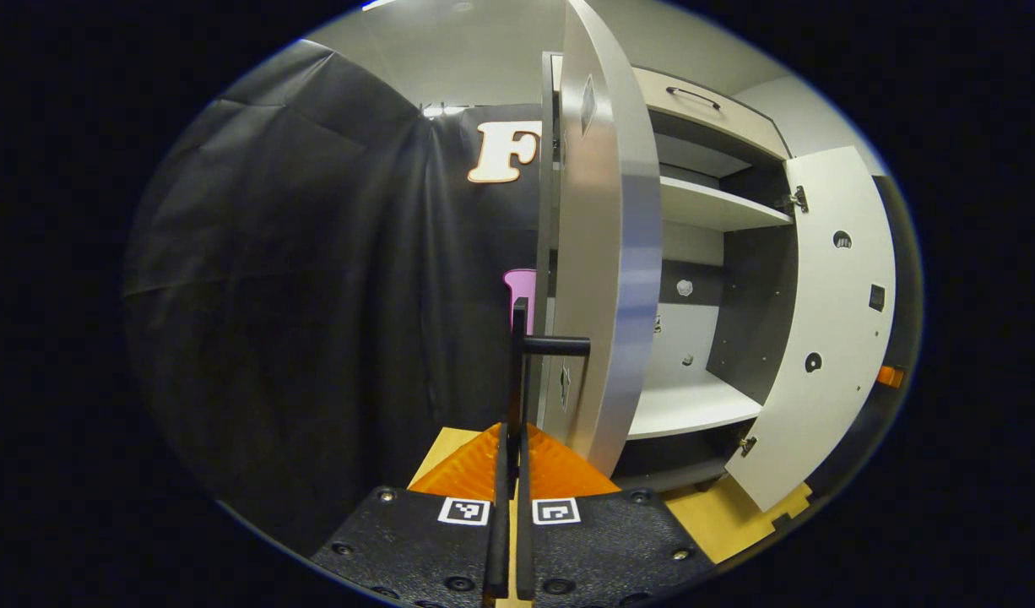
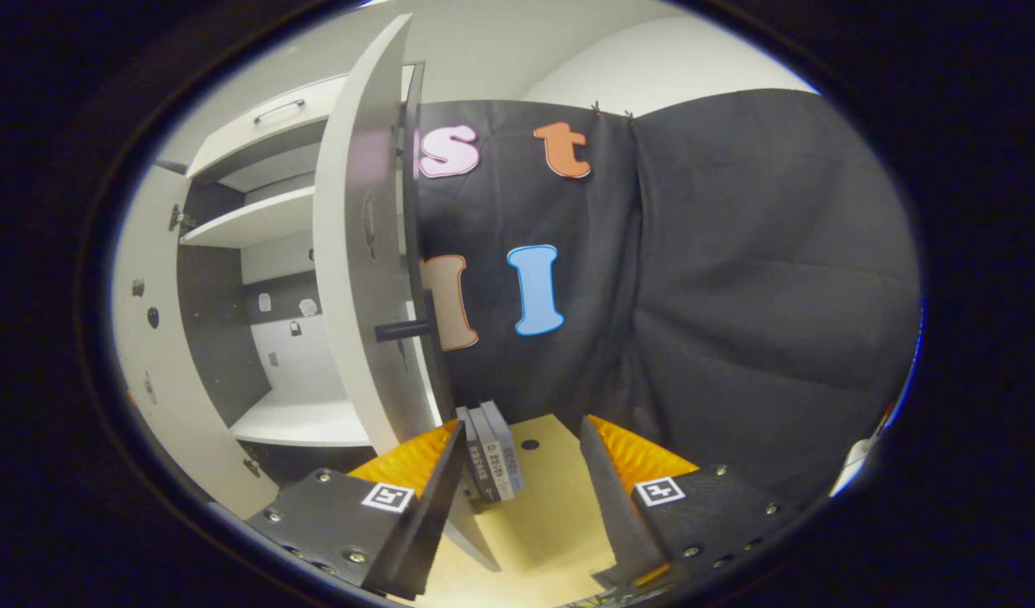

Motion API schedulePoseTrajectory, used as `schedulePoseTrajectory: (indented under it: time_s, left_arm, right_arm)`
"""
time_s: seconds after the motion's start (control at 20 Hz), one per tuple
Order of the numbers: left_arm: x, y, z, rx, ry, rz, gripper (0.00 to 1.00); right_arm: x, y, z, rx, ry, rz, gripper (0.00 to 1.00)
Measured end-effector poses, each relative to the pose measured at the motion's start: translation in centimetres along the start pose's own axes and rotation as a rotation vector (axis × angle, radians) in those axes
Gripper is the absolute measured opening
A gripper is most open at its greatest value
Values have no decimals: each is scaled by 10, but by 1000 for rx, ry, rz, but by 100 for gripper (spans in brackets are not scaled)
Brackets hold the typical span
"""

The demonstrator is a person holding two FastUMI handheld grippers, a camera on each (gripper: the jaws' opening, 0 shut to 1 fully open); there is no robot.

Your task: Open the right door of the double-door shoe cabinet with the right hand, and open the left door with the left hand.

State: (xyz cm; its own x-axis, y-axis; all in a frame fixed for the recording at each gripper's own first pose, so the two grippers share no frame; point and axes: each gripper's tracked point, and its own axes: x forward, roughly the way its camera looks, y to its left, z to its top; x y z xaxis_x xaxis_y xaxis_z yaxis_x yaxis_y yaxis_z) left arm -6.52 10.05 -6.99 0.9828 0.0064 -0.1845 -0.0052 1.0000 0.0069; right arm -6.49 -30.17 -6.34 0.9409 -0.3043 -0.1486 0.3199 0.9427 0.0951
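Note:
In the left gripper view the white left door (image 1: 606, 253) stands swung out, edge-on in front of me. My left gripper (image 1: 512, 435) is shut on that door's black bar handle (image 1: 519, 355), which runs down between the two fingers. Farther right the right door (image 1: 830, 321) hangs wide open, and the cabinet's shelves (image 1: 712, 207) show between the doors. In the right gripper view the right door (image 2: 353, 253) is edge-on at left, its black handle (image 2: 403, 329) sticking out. My right gripper (image 2: 522, 426) is open below and right of that handle, holding nothing. The left door (image 2: 142, 355) shows at far left.
Black cloth walls close in beside both doors. A few grey, book-like blocks (image 2: 492, 460) stand on the wooden floor (image 2: 551, 507) just beyond the right gripper's left finger. A drawer with a black handle (image 1: 693, 97) tops the cabinet.

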Motion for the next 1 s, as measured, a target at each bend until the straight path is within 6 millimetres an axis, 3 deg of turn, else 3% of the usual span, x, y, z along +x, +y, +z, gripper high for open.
schedulePoseTrajectory:
  time_s: [0.2,0.3,0.4,0.45,0.5,0.6,0.65,0.75,0.85,0.9,1.0]
  left_arm:
    - [-1,2,-1,-5,-4,-3,6]
    - [-1,5,-1,-6,-2,0,13]
    - [-3,12,-1,-2,2,6,20]
    - [-3,16,-2,-7,6,13,30]
    - [-3,20,-2,-17,8,19,43]
    - [-3,25,-2,-20,12,23,57]
    - [-3,26,-2,-14,9,25,63]
    - [-3,27,-1,-13,9,25,68]
    - [-3,27,-2,-12,12,22,74]
    - [-3,27,-2,-9,16,22,68]
    - [-3,27,-1,-6,17,23,68]
  right_arm:
    - [-3,-1,-1,-17,-6,6,81]
    - [-2,-1,0,-19,-9,9,76]
    - [-2,-2,-2,-14,-6,8,81]
    - [-3,-3,-2,-12,-6,2,77]
    - [-5,-4,-3,-13,-4,-5,82]
    - [-12,2,-2,-23,-8,-1,81]
    - [-18,4,0,-32,-15,1,81]
    - [-35,11,1,-49,-23,-2,91]
    - [-56,24,11,-75,-46,7,94]
    - [-67,33,17,-82,-63,17,94]
    - [-86,59,32,-81,-102,63,94]
